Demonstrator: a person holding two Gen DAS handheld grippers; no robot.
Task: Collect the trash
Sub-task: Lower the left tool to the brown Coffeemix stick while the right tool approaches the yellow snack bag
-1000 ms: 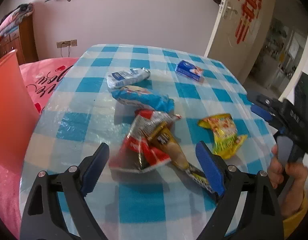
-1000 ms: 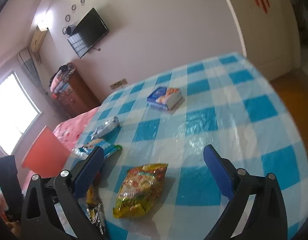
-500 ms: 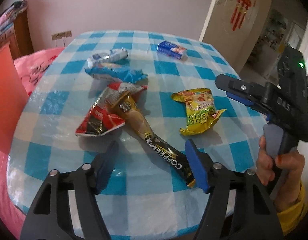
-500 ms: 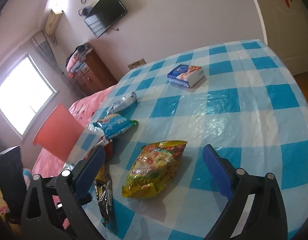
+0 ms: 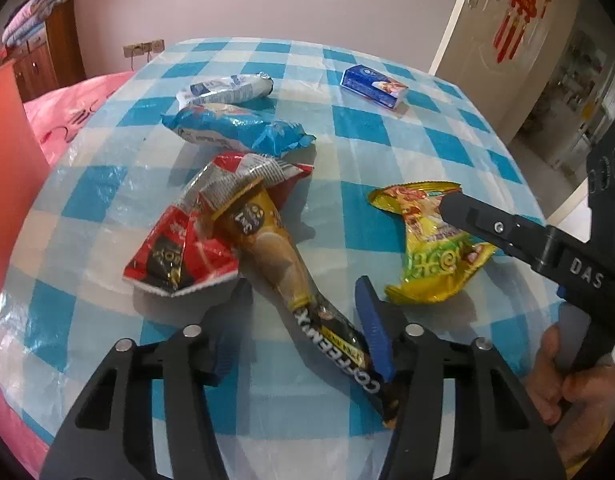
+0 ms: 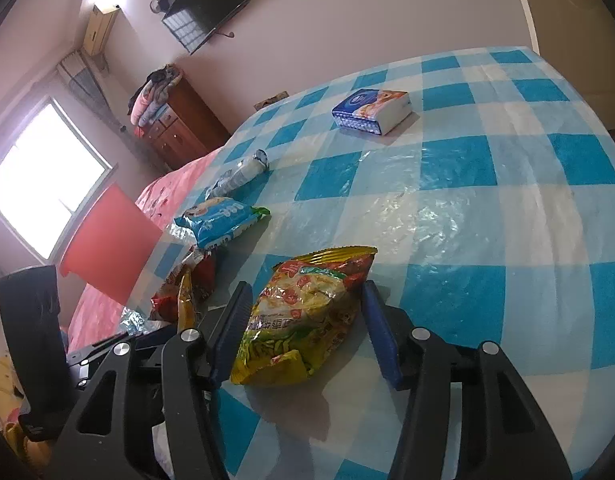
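Note:
Wrappers lie on a blue-checked table (image 5: 107, 208). My left gripper (image 5: 303, 320) is open, its jaws either side of the lower end of a long gold-and-black coffee stick wrapper (image 5: 291, 276). A red wrapper (image 5: 187, 248) lies under the stick's top end. My right gripper (image 6: 303, 324) is open, its jaws either side of a yellow noodle-snack bag (image 6: 307, 312), which also shows in the left wrist view (image 5: 431, 248). Farther back lie a blue snack bag (image 5: 235, 128), a white-and-blue wrapper (image 5: 223, 90) and a blue tissue pack (image 5: 373, 86).
An orange-red bin or chair back (image 5: 7, 152) stands at the table's left edge, beside a pink bed (image 5: 67, 108). A wooden dresser (image 6: 179, 128) stands against the back wall. A door (image 5: 507, 32) is at the right.
Both grippers have come down and forward. The left one now straddles the coffee stick's lower end, the right one straddles the yellow bag. Both jaws have narrowed somewhat.

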